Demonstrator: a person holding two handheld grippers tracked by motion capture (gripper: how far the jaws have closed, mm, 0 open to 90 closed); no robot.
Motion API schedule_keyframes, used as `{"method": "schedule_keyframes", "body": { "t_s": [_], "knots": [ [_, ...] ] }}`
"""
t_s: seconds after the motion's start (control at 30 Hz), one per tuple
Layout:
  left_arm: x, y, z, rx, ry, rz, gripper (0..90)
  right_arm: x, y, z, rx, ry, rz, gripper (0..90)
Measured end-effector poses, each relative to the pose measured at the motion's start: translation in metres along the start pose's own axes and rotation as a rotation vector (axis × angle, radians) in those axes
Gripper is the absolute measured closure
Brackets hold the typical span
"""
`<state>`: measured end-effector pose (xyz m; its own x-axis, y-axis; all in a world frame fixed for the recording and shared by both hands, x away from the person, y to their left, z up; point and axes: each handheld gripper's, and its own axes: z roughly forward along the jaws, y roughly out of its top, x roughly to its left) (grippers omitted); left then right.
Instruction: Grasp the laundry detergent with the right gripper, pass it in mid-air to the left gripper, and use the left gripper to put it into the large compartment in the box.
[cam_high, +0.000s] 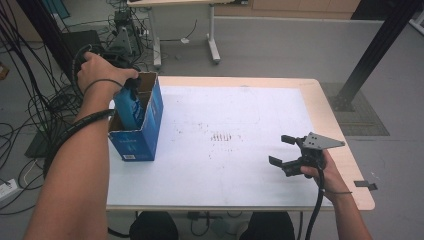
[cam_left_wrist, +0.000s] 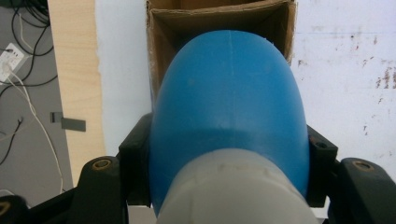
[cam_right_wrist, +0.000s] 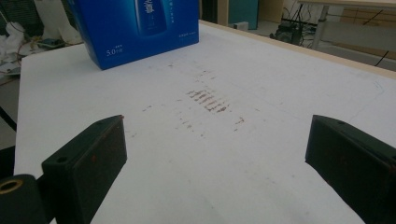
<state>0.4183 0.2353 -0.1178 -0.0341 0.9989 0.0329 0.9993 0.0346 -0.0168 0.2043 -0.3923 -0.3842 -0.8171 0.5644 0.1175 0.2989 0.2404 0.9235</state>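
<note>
One blue bottle (cam_left_wrist: 229, 107), one open box (cam_high: 142, 120), two grippers

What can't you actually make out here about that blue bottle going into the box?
- Bottle's lower end: in the high view the blue box wall hides it; in the left gripper view the blue bottle itself blocks the inside, so whether it touches bottom is unclear.
- Bottle's label: blurred in the high view.
- Left claw: its lower part is cut off by the frame's bottom edge.
- Box print: too small in the right gripper view.
</note>
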Motion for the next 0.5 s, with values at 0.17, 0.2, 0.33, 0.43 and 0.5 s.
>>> {"method": "schedule_keyframes", "body": {
  "t_s": [0.17,0.2,0.33,0.43,0.5],
  "knots": [
    [-0.001,0.0,0.007,0.006,0.01,0.006,37.7,0.0,0.0,0.001,0.001,0.002,0.0,4.7],
    [-0.001,0.001,0.009,0.01,0.014,0.003,37.8,0.0,0.0,0.001,0.0,0.003,0.0,4.7],
    [-0.003,0.001,0.015,0.015,0.019,0.002,37.8,0.0,0.0,0.002,0.001,0.004,0.0,4.7],
    [-0.002,0.0,0.02,0.014,0.011,0.002,37.8,0.0,-0.001,0.002,0.001,0.004,0.001,4.7],
    [-0.002,-0.002,0.022,-0.002,0.009,0.002,37.8,0.0,-0.001,0.002,0.003,0.005,0.005,4.7]
  ]
}}
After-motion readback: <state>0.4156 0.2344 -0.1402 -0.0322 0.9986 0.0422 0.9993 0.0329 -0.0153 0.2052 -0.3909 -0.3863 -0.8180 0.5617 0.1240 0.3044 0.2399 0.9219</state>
